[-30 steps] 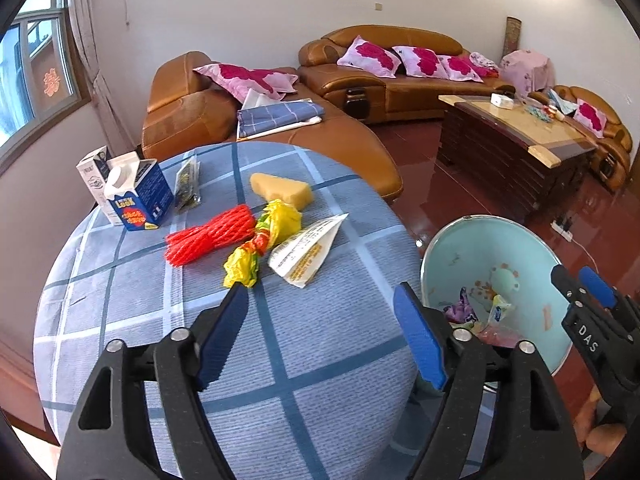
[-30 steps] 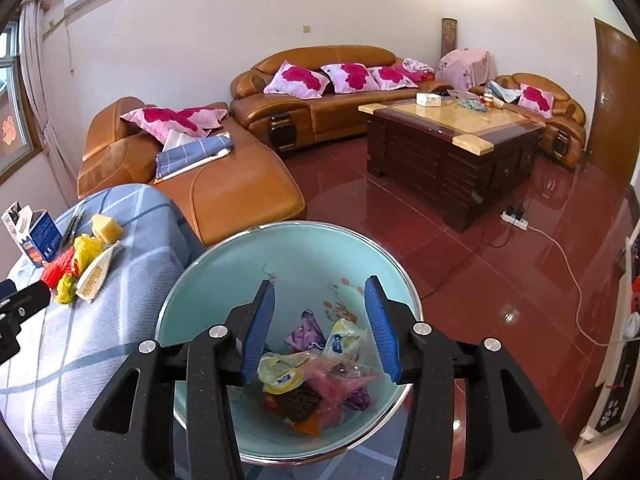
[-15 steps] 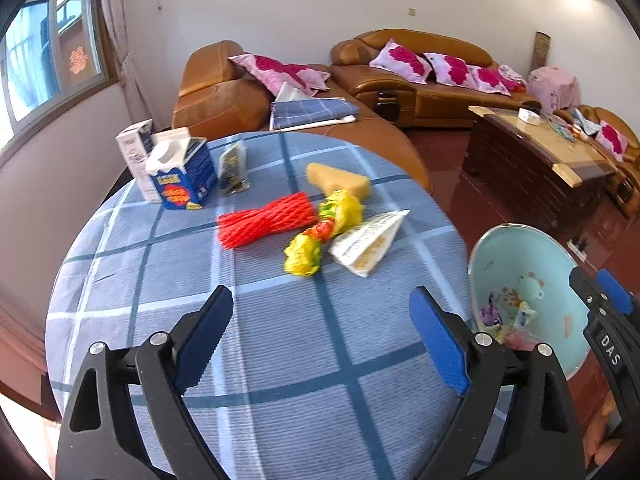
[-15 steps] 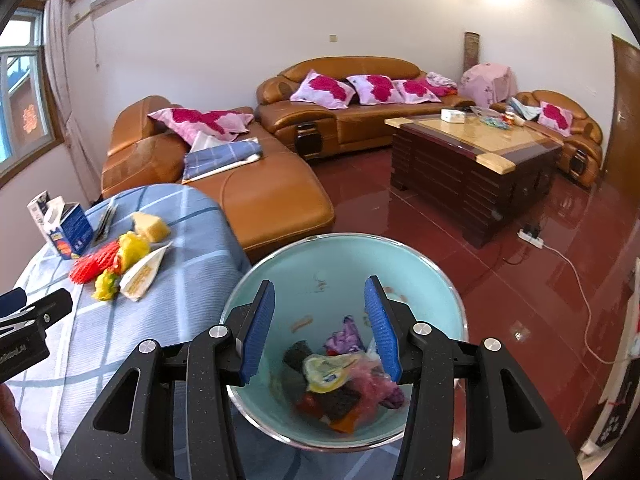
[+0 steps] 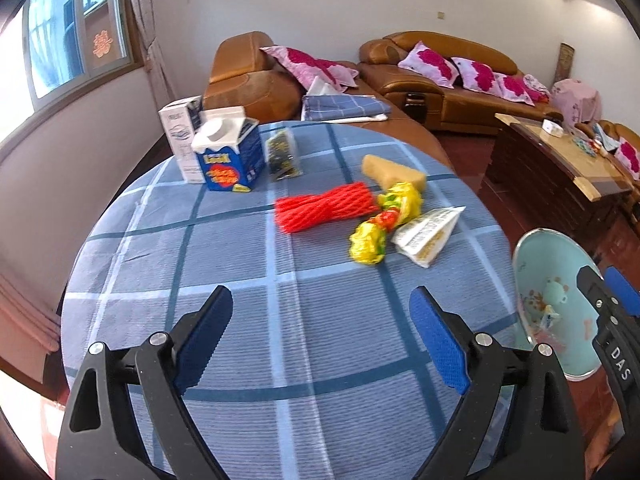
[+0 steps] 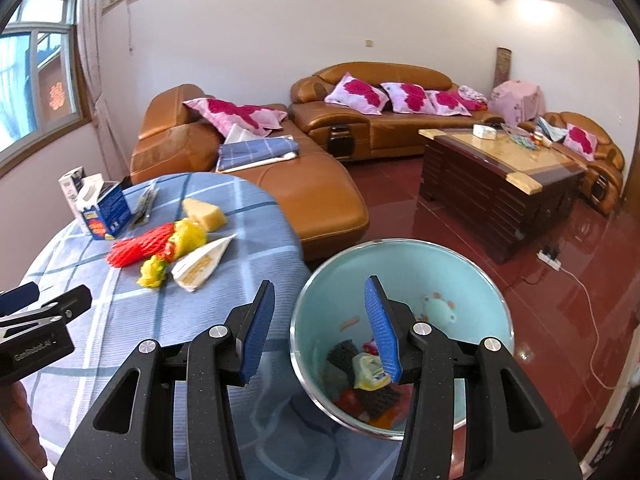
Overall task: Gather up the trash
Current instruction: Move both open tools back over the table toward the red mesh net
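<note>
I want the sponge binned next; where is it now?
The sponge lies on the far right part of the table, just behind the yellow wrapper and right of the red net.

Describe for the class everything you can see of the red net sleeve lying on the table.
The red net sleeve is a foam-like mesh tube, bright red, ribbed lengthwise, bunched and flattened. It lies on its side on the blue checked tablecloth, its long axis running roughly left to right in the left wrist view. Its right end meets the yellow crumpled wrapper; whether they actually touch is unclear. The yellow sponge wedge sits just behind it. Neither gripper touches it.
</note>
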### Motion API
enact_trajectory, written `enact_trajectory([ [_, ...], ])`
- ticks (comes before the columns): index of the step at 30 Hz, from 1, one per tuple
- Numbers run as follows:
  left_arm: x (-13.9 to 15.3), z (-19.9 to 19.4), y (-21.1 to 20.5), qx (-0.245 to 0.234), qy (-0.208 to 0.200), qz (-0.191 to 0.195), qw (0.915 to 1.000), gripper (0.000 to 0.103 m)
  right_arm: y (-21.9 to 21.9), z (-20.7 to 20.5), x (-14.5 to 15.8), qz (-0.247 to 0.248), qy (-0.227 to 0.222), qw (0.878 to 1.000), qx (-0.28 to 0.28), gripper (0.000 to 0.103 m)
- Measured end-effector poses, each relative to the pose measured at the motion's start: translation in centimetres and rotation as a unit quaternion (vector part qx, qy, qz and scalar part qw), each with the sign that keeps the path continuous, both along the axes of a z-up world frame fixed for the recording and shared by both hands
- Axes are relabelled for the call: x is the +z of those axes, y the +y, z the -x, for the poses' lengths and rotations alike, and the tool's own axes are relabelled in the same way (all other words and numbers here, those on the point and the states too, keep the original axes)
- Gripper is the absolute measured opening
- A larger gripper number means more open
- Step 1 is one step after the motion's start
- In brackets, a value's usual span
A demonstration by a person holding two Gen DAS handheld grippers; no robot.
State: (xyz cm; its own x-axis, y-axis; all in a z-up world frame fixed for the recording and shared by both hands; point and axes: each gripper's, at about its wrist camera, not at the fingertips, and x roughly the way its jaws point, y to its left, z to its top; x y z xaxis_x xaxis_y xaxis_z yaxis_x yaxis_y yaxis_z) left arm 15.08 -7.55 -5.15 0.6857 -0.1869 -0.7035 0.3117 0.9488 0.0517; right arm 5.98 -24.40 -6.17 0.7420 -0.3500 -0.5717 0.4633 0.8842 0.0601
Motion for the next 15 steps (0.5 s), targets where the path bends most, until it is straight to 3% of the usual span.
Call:
enact_trajectory([
  [15, 0.0, -0.8, 2.8, 0.029, 0.000, 0.007, 0.9996, 0.088, 2.9, -1.1, 0.5, 0.008, -0.002, 0.999, 0.032, 0.047],
])
